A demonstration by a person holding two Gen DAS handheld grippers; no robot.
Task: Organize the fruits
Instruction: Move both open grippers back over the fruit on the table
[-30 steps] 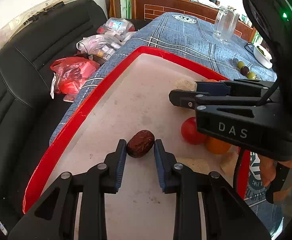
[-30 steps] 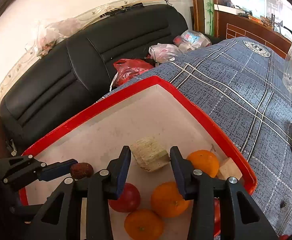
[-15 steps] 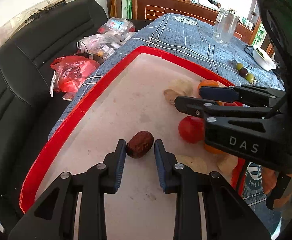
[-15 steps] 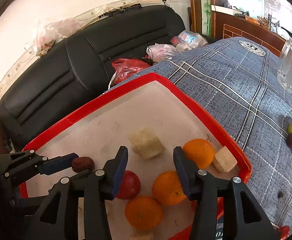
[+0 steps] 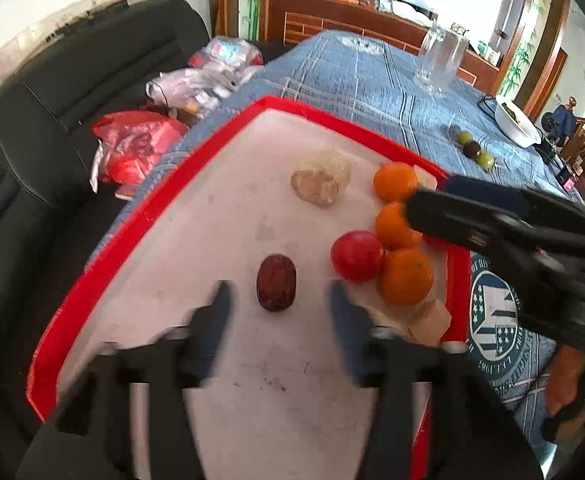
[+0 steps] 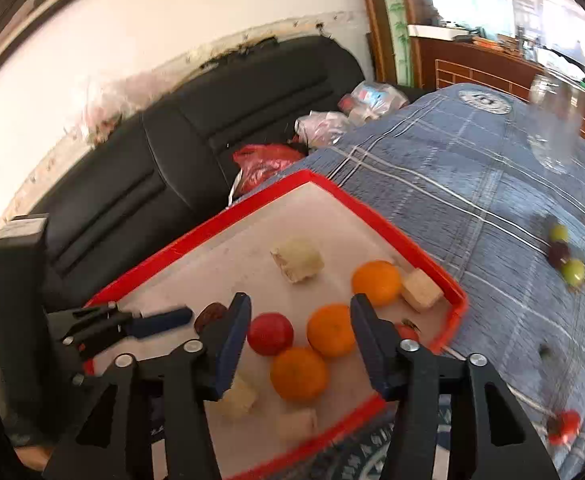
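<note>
Now your left gripper (image 5: 278, 300) has its blurred blue-padded fingers (image 5: 220, 304) spread wide and holding nothing, with the wrinkled dark-red oval date (image 5: 276, 282) lying loose on the tray floor just ahead of the gap and touching neither pad. If the date sits where you want it, draw that gripper straight back along its own line so a pad does not clip the fruit and roll it; if it needs another nudge, close on its long sides squarely and gently, since the dried skin looks likely to slip. Your right gripper (image 6: 300, 330) is likewise open wide and empty, tilted down over the near right part of the red-rimmed white plastic tray (image 5: 164, 188), with the round red tomato-like fruit (image 6: 270, 333) and two of the three smooth orange mandarins (image 6: 298, 373) showing between its fingers. Pick one fruit and centre it before closing, because the cluster is packed tight and a pad could shove a neighbour. The date lies left of that cluster, apart from it. Pale spongy blocks (image 6: 297, 260) also sit in the tray, and small green and dark fruits (image 6: 564, 254) rest on the blue checked tablecloth (image 6: 452, 168) well right of the tray.
</note>
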